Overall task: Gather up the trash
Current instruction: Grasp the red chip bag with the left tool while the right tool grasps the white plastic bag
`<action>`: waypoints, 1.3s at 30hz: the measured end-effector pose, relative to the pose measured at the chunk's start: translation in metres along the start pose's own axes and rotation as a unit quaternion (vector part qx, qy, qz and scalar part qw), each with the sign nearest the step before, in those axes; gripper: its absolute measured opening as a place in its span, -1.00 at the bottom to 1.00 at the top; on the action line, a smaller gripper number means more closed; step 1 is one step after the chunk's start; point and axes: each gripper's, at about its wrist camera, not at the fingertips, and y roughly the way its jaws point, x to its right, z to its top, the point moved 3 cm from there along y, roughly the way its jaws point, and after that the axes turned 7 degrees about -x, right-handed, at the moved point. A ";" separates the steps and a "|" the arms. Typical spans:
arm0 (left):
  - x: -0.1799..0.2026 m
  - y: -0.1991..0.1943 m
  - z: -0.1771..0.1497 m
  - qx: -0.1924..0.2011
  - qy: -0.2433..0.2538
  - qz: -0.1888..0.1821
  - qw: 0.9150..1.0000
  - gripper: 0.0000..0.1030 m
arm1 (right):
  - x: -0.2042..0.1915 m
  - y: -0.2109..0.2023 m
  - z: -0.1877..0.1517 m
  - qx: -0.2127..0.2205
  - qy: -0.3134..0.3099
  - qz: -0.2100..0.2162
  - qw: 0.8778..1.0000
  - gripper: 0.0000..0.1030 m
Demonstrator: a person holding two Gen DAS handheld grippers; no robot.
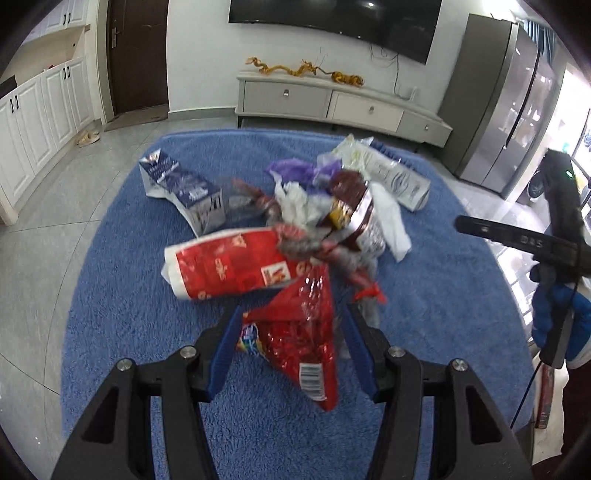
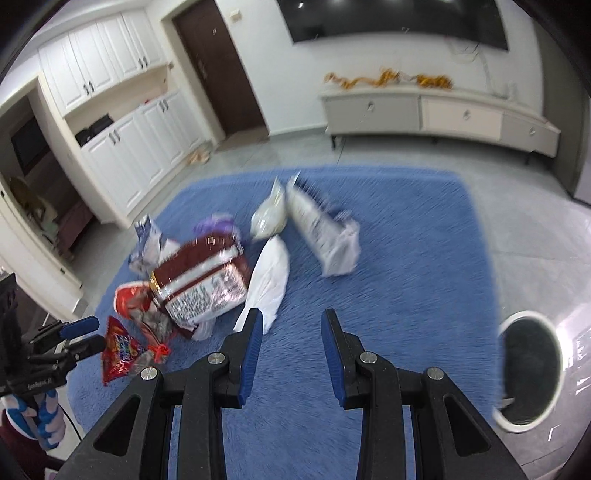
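On the fuzzy blue rug (image 1: 129,295) lies one heap of crumpled wrappers. The left tongs (image 1: 291,314) gape wide around one shiny red crinkled snack bag (image 1: 306,332), not gripping it. The right tongs (image 2: 290,314) hang open, empty, beside one white plastic bag (image 2: 269,280).

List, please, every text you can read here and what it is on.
"DAS", uncertain: black bar.
Red candy bag: barcode, digits too small.
Maroon packet, red-and-white packet, blue carton: print too blurred.

blue rug (image 1: 140,295) | grey tile floor (image 1: 44,236) | wall TV (image 1: 332,18) | white cabinets (image 2: 122,147)
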 end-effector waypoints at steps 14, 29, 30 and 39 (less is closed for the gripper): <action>0.000 0.019 -0.005 -0.012 -0.004 0.012 1.000 0.03 | -0.002 0.075 0.019 -0.055 0.002 0.041 0.998 -0.40; 0.001 0.017 -0.011 -0.010 -0.008 0.022 1.000 -0.20 | -0.002 0.079 0.022 -0.034 0.008 0.044 0.998 -0.83; 0.000 0.017 -0.011 -0.010 -0.009 0.022 1.000 -0.20 | 0.000 0.075 0.021 -0.029 0.011 0.045 0.999 -0.84; 0.006 0.020 -0.012 -0.015 -0.003 0.022 1.000 -0.20 | 0.011 0.043 0.008 0.002 0.026 0.052 0.998 -0.84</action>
